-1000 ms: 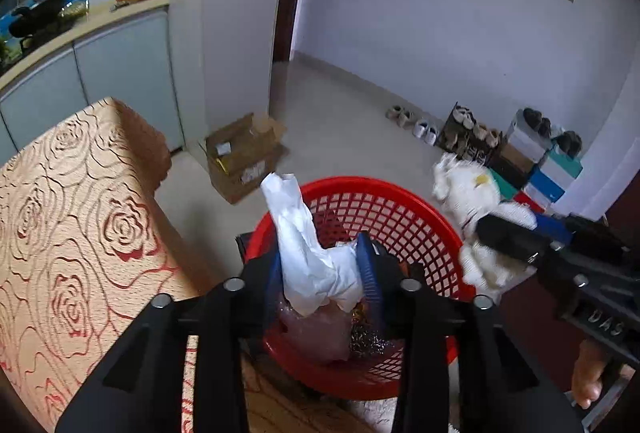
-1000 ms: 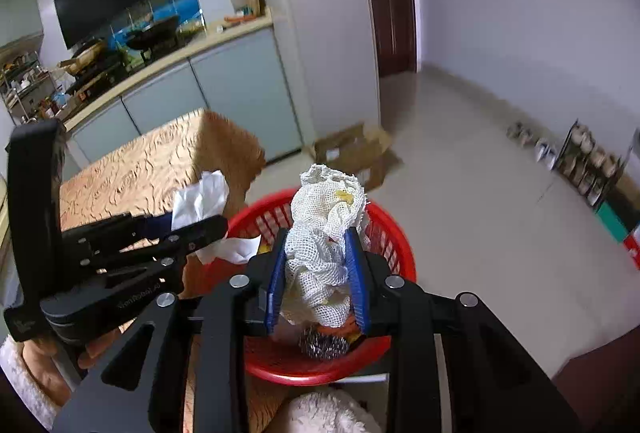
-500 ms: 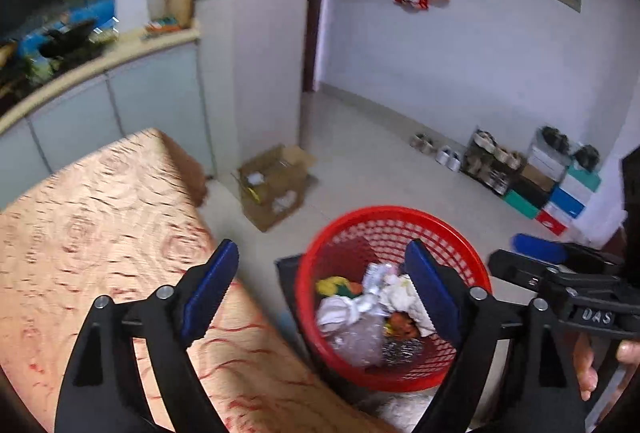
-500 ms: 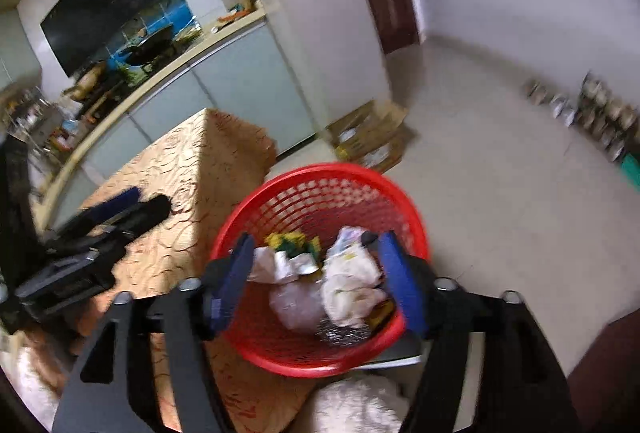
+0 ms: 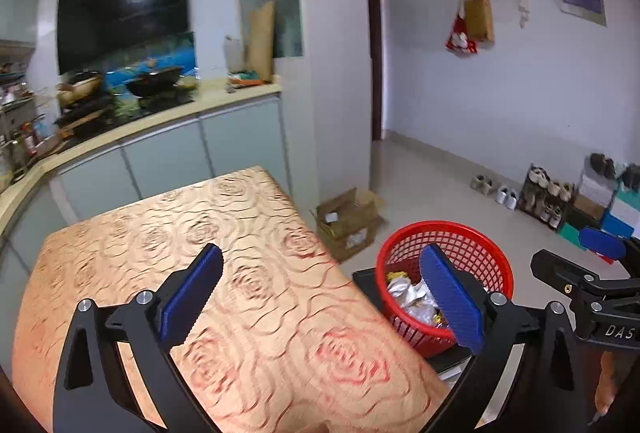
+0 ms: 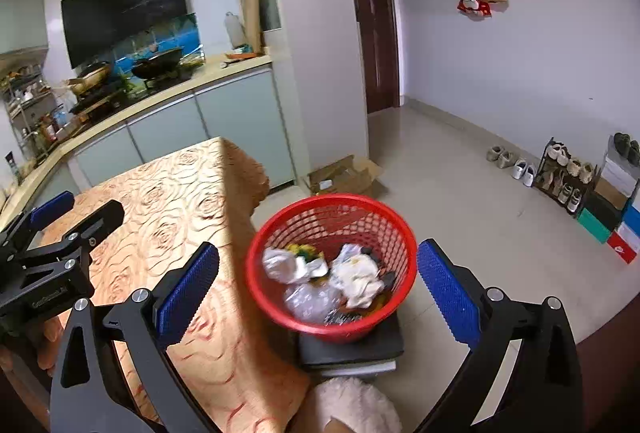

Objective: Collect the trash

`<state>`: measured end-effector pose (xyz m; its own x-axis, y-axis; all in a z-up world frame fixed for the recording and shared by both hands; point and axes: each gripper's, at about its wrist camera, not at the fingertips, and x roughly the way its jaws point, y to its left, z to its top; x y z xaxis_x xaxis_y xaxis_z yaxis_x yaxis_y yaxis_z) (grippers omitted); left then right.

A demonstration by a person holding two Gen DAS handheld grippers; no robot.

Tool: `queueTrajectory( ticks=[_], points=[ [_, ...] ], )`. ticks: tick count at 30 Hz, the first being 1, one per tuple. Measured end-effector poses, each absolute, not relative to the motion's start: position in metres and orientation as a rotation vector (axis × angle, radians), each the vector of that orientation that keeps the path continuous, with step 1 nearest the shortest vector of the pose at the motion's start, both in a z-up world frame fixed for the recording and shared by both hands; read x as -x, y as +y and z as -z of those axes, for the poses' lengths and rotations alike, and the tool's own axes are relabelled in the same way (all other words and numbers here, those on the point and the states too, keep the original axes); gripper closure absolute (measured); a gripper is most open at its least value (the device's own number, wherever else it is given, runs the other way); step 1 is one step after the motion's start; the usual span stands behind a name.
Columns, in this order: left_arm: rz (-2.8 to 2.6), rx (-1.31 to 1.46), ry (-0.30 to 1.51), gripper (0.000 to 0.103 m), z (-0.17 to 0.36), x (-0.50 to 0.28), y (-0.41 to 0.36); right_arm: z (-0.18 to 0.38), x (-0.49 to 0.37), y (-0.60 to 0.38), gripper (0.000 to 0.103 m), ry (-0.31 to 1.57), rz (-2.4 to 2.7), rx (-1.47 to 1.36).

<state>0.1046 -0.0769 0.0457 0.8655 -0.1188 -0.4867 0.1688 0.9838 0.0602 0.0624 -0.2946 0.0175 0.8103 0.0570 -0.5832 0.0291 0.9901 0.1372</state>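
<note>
A red mesh basket (image 6: pixel 280 229) stands on a dark stool beside the table and holds several pieces of trash: crumpled white tissue (image 6: pixel 358 275), clear plastic (image 6: pixel 308 299) and a yellow scrap. It also shows in the left wrist view (image 5: pixel 490 253). My left gripper (image 5: pixel 320 297) is open and empty above the table's right edge. My right gripper (image 6: pixel 318 287) is open and empty, raised above the basket. Each gripper shows at the edge of the other's view.
The table (image 5: pixel 160 233) has an orange rose-patterned cloth. An open cardboard box (image 5: pixel 348 219) lies on the floor behind the basket. A kitchen counter (image 5: pixel 160 113) runs at the back left. Shoes and a rack (image 6: pixel 568 177) stand along the right wall.
Both grippers opened and dropped their trash, a tissue from the left and a mesh cloth from the right, into the basket. Both then rose and drew back.
</note>
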Motion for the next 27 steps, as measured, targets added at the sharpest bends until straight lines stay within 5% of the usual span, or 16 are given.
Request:
queueTrajectory(
  ticks=[27],
  points=[
    [0.078,-0.061,0.478,0.007,-0.026,-0.022,-0.032,-0.019,0.012,-0.243,0.007,0.537,0.008,-0.092]
  ],
)
